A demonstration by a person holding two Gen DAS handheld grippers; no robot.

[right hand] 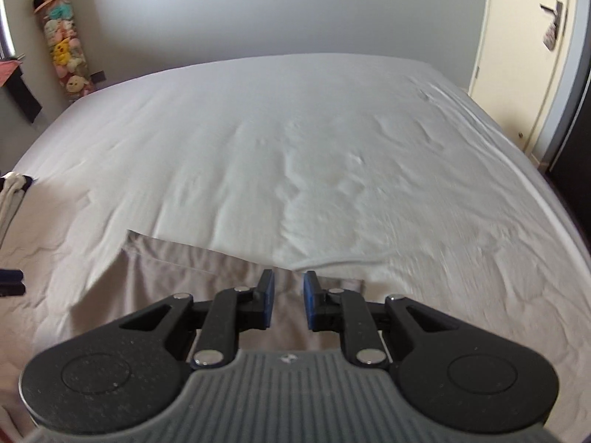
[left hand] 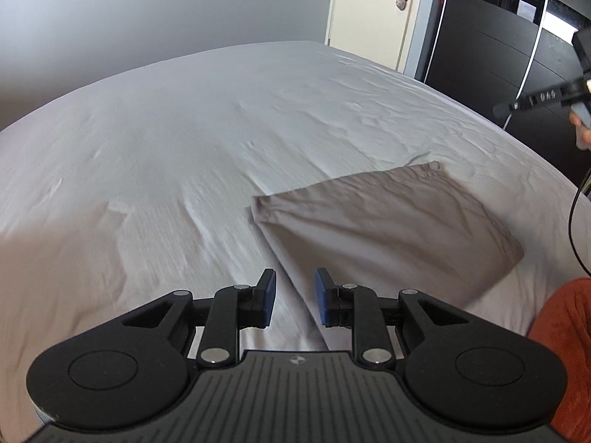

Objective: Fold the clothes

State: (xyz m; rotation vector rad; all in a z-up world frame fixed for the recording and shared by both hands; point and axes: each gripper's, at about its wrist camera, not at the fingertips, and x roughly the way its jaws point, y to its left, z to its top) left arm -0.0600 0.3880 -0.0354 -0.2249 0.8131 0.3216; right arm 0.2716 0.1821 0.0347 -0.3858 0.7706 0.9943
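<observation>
Folded garment (left hand: 388,229) beyond left claw (left hand: 294,299)

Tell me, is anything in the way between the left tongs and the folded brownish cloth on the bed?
Nothing visible is. The left tongs are open with nothing between them, just above the near edge of the folded cloth, with only bare bed sheet around it.
</observation>
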